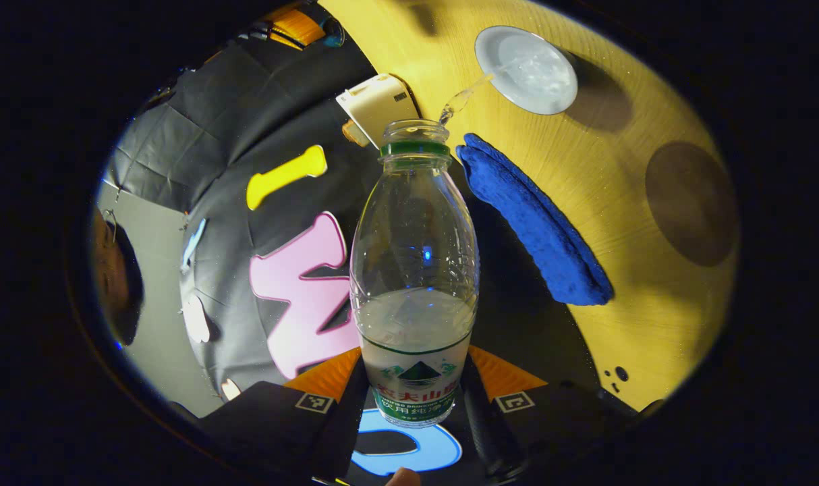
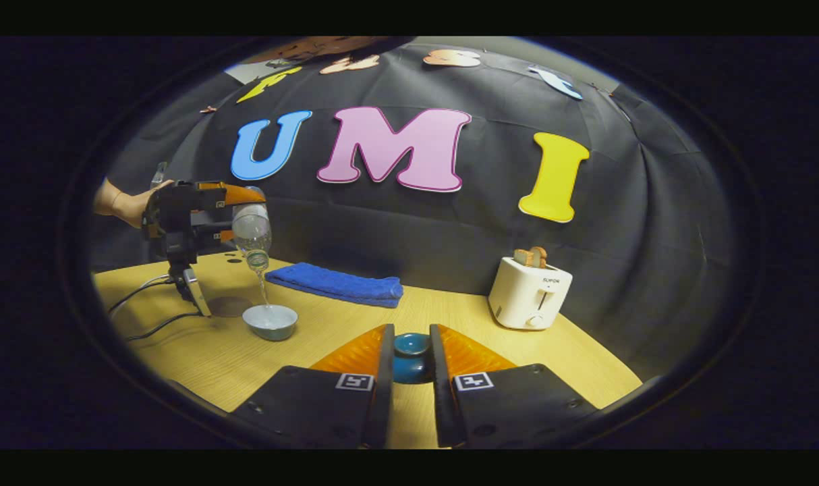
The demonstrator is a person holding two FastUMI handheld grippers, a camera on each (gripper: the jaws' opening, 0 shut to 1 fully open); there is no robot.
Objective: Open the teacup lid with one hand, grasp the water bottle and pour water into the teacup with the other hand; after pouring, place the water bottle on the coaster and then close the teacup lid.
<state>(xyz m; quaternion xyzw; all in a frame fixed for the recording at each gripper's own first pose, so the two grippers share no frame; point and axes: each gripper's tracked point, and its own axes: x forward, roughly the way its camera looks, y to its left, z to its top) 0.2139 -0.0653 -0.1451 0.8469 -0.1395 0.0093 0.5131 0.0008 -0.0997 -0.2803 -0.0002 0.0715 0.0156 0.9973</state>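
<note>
Gripped between the left gripper's (image 1: 416, 405) two fingers, the water bottle (image 1: 415, 270) filled the middle of the left gripper view, both fingers pressing on its labelled lower part. It was uncapped and tipped forward, partly full, and a thin stream of water (image 1: 465, 98) ran from its mouth into the teacup (image 1: 527, 67), which stood open on the tabletop (image 1: 652, 317). A folded blue towel (image 1: 534, 223) lay just beside the bottle's neck in this view, near the tabletop's back edge, and a round dark coaster (image 1: 691, 202) sat well apart from the teacup. A white toaster (image 1: 377, 104) showed beyond the bottle's mouth.

Closest in the right gripper view, the right gripper (image 2: 411, 378) had its fingers narrowed on the teacup lid (image 2: 411, 358), a dark blue piece clamped between them above the tabletop's near edge. Farther off, a hand (image 2: 123, 202) held the left gripper level above the tabletop's left side, with the bottle turned mouth-down and the stream falling into the teacup below it. This view alone gave the side-on tilt of the bottle, the cables (image 2: 146, 307) trailing on the tabletop, and bread in the toaster's slots.
</note>
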